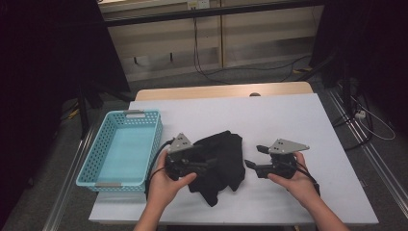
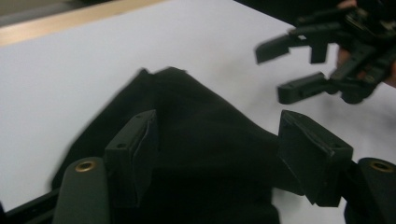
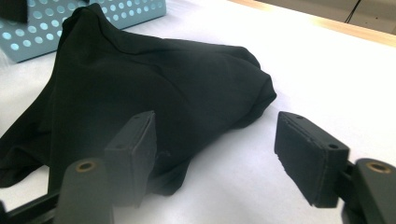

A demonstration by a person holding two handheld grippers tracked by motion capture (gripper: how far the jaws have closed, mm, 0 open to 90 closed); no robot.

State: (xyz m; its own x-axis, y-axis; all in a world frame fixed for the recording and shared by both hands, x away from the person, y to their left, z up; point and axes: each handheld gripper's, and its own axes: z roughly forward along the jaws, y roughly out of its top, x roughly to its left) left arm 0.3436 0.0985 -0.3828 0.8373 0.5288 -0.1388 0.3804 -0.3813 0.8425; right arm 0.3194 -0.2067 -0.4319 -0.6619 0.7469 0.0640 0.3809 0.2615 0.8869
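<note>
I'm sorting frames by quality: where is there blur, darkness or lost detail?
High view: dim, room edges nearly black; the black cloth shows few folds beside the basket. Left gripper view: the cloth's edges and the right gripper are smeared; near pads are soft. Right gripper view: sharper, folds in the cloth readable, near pads slightly soft.

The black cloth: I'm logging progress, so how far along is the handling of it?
Done: nothing looks finished; the black cloth lies crumpled on the white table, and the blue basket holds nothing. In hand: the left gripper is open over the cloth, the right gripper open beside it, neither gripping. Left: grasping and handling it.
</note>
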